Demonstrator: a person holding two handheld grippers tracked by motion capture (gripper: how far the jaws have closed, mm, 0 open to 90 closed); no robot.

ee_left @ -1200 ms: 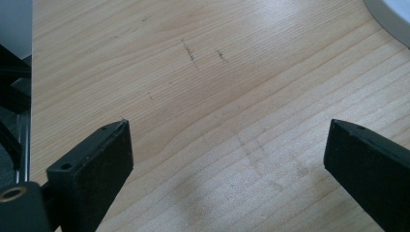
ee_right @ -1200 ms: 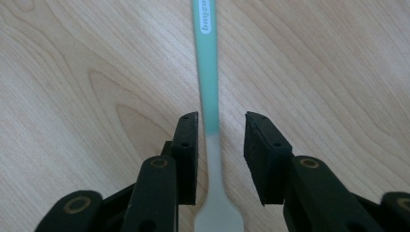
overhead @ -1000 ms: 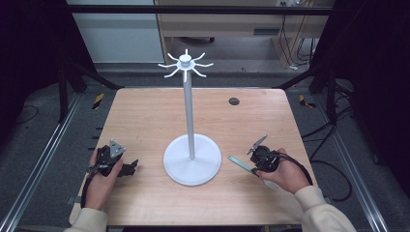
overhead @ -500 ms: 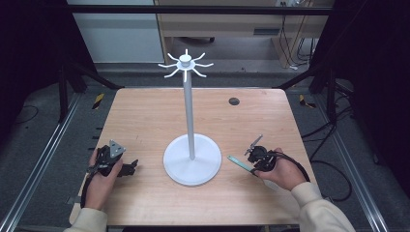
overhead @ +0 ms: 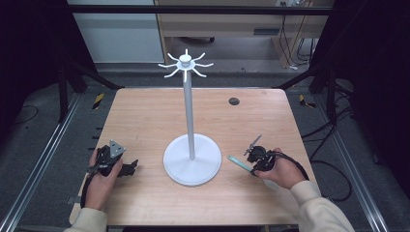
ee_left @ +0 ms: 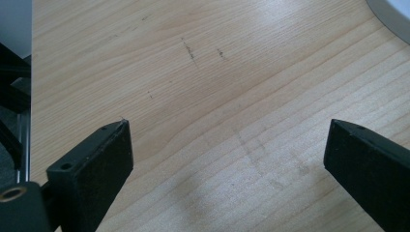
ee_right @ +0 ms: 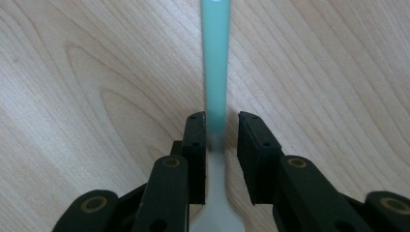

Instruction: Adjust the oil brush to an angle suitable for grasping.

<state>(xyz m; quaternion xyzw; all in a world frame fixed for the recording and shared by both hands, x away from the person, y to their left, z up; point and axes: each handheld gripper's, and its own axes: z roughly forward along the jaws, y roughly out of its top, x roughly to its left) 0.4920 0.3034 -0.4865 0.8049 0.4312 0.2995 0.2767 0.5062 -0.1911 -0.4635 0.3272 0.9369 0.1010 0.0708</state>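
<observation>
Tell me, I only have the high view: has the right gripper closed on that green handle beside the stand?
Observer: Not quite. In the right gripper view the right gripper straddles the green handle. One jaw touches it and the other stands a sliver off.
Operator: Which end am I at?
Observer: Near the end where it widens into a pale grey part, which lies back between the jaws. I cannot tell what tool it is.
Operator: And the left gripper?
Observer: The left gripper is wide open over the bare table, with the stand's white base at the corner of its view.
</observation>
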